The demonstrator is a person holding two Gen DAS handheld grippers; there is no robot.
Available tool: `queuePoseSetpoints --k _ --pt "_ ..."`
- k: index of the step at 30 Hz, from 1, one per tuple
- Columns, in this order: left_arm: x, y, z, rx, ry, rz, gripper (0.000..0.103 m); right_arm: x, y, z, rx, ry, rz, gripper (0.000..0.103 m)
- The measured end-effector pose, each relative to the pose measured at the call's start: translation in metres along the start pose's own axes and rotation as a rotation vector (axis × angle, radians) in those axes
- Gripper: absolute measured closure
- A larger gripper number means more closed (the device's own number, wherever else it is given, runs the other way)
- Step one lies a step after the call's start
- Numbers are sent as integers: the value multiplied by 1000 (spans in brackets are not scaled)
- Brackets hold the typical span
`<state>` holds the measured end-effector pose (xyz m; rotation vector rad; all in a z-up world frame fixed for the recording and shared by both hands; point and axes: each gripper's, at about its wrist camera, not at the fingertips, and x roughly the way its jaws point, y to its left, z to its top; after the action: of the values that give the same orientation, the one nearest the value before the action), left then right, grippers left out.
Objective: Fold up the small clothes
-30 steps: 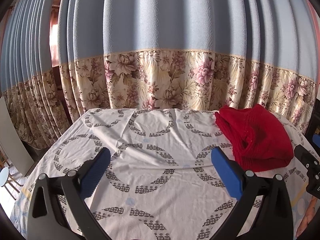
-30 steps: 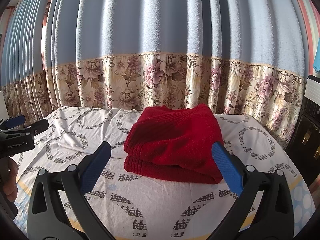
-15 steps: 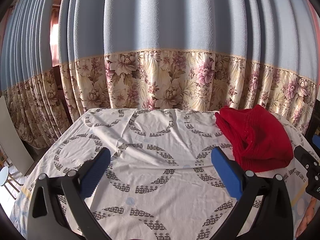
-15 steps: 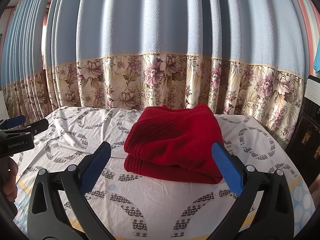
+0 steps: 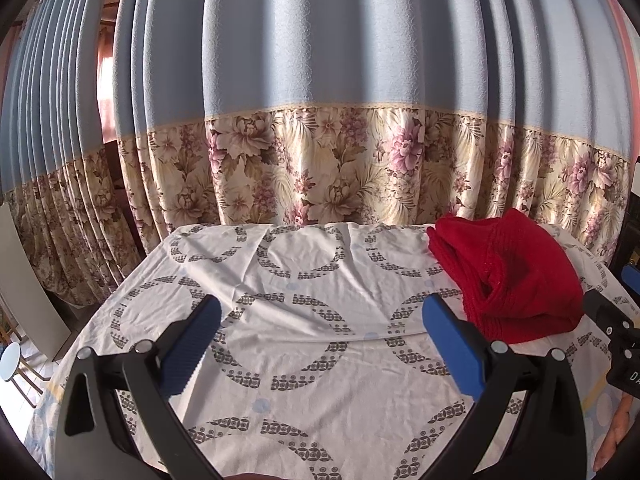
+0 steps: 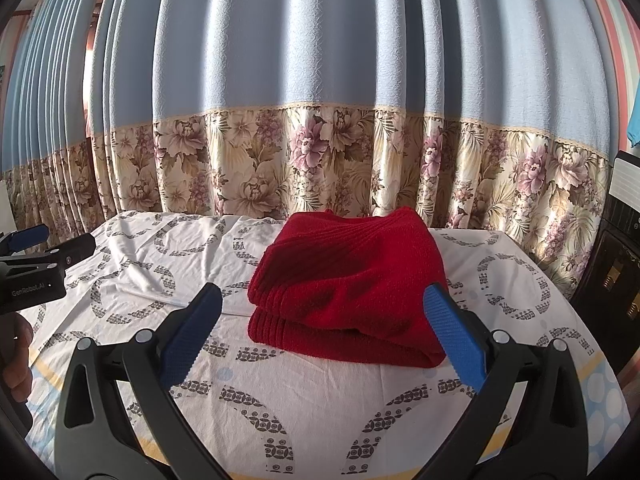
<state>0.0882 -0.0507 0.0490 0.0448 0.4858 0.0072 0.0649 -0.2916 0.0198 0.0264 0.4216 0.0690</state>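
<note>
Left claw (image 5: 320, 336) wide open, empty, above patterned sheet (image 5: 304, 280) covering desk. Folded red garment (image 6: 348, 284) lies on sheet right of it, near far edge, before flowered curtain (image 6: 320, 168). Right claw (image 6: 322, 332) also spread apart, empty, just short of garment, not touching.

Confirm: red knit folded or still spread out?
Folded. The red knit lies as a compact stack on the patterned sheet, doubled layers showing at its near edge. Neither claw touches it.
</note>
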Motion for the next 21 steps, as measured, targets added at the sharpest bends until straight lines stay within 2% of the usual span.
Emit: queuePoseSetpoints --k 13,18,21 --pt "0 1 -1 -5 5 -10 2 0 0 -1 -3 3 -2 3" --pt "-2 1 0 -5 -12 27 2 0 1 0 0 1 -1 3" --pt "1 1 1 -8 -1 13 2 0 0 0 -1 0 -3 3"
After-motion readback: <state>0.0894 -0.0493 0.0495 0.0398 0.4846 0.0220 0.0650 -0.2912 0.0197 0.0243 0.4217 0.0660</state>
